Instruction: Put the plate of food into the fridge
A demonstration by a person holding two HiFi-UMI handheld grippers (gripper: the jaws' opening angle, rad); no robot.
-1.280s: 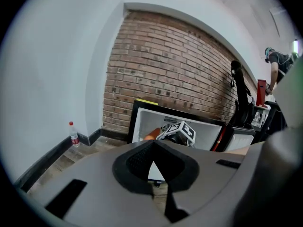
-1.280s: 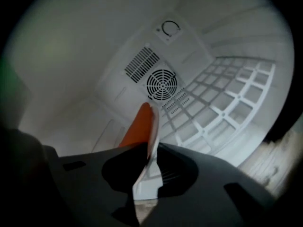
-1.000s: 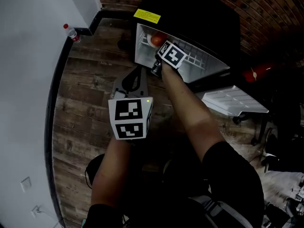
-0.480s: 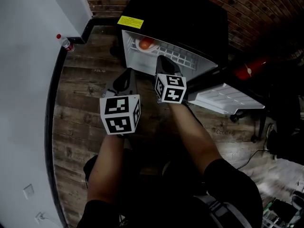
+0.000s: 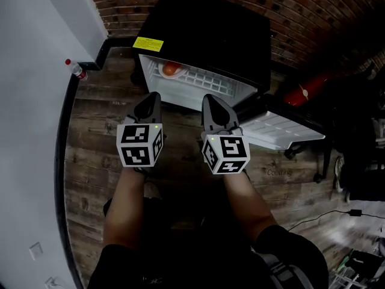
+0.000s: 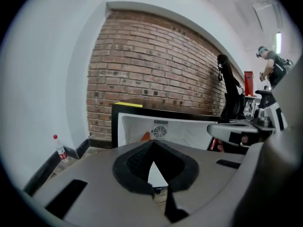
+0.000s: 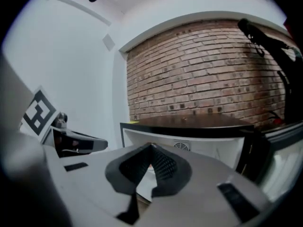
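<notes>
Where the plate of food (image 5: 170, 69) sits: inside the open fridge (image 5: 204, 35), at the left end of its wire shelf (image 5: 210, 82).
Left gripper (image 5: 151, 98): jaws together, empty, near the fridge opening.
Right gripper (image 5: 212, 99): jaws together, empty, alongside.
Door (image 5: 281, 130): swung open rightward.

Red brick wall (image 5: 313, 11), 12 to 2 o'clock in the head view. White wall (image 5: 30, 113), 9 o'clock, edged by a black baseboard (image 5: 61, 149). White socket plate (image 5: 35, 251), 8 o'clock. Dark wood-plank floor (image 5: 96, 131), centre. Ceiling light strip (image 6: 278, 40), 2 o'clock in the left gripper view.
</notes>
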